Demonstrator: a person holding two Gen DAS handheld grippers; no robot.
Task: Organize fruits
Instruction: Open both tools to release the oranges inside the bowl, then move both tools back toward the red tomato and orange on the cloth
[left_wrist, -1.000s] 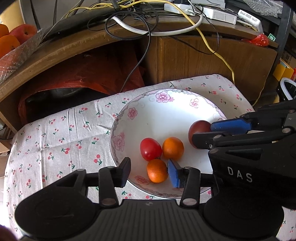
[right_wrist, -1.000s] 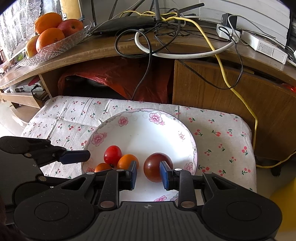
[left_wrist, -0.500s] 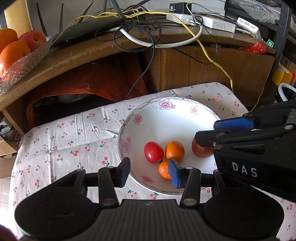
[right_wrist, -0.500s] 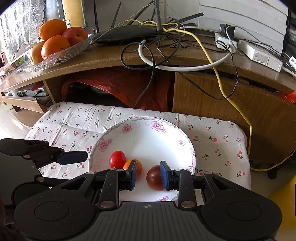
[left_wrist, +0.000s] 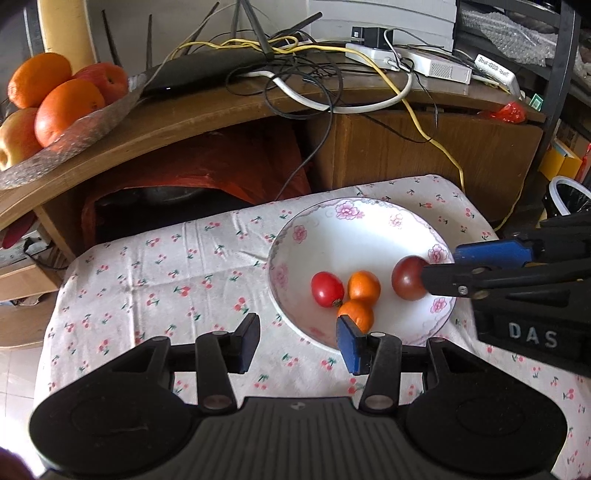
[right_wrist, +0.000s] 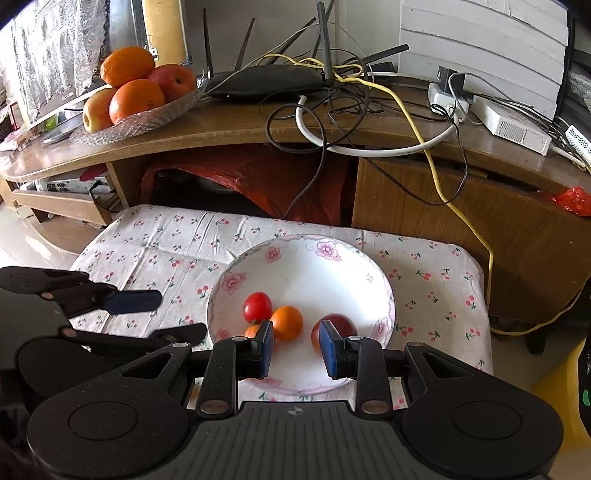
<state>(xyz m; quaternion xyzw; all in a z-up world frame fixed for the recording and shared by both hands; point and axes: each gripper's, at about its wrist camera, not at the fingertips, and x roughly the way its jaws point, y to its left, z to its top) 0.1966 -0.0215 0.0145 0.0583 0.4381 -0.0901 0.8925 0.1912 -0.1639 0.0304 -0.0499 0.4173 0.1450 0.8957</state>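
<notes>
Fruit sits low in both frames: in the right wrist view the right gripper (right_wrist: 295, 345) hangs with jaws apart and empty at the near rim of the flowered bowl (right_wrist: 384, 291), the dark red fruit (right_wrist: 334, 328) just past its right pad, nearer this claw than the other. Leftward lie two small oranges (right_wrist: 288, 322) and a red tomato (right_wrist: 257, 305). The left gripper (left_wrist: 295, 341), also wide and empty, hangs lower centre, mostly over the cloth (left_wrist: 155, 273); the glass fruit dish (right_wrist: 147, 118) stands upper left.
</notes>
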